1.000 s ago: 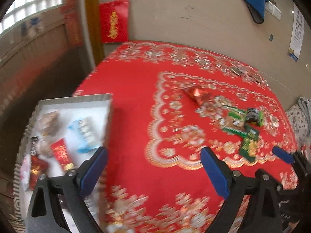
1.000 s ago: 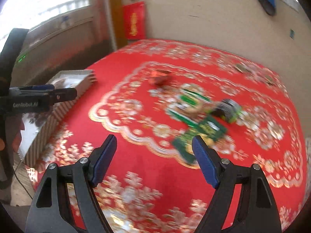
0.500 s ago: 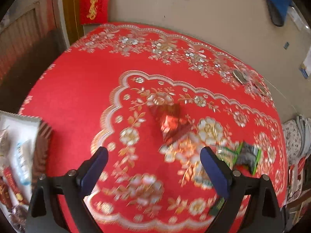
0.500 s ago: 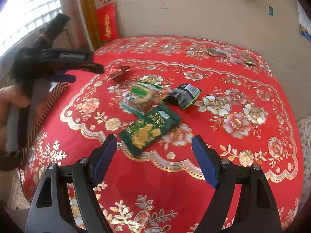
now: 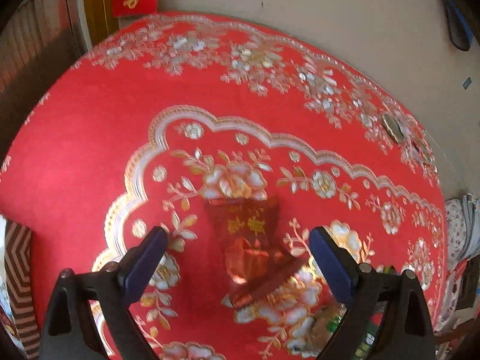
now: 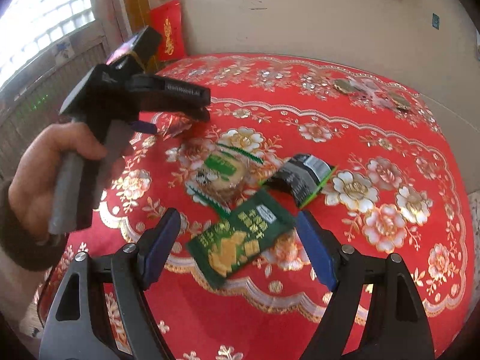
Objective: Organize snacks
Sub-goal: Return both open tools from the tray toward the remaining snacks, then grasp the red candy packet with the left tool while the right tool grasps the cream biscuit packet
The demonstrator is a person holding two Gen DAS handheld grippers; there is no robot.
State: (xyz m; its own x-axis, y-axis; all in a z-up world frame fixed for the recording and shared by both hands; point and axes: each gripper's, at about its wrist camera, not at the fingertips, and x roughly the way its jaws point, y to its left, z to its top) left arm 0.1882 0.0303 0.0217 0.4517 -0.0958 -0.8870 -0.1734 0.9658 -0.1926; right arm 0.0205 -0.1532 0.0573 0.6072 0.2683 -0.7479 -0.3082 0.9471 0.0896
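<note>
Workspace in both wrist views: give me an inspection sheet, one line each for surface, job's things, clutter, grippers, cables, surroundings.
Surface: red tablecloth with gold and silver flowers.
Job's things: red foil packet framed by the left gripper's fingers; dark green snack packet between the right gripper's fingers; round biscuit pack and black-and-green packet beyond it; striped box at the left edge.
Clutter: small flat pieces at the far edge, kind unclear.
Grippers: left gripper open, empty; right gripper open, empty.
Cables: nothing seen.
Surroundings: beige wall, red hanging, window.
</note>
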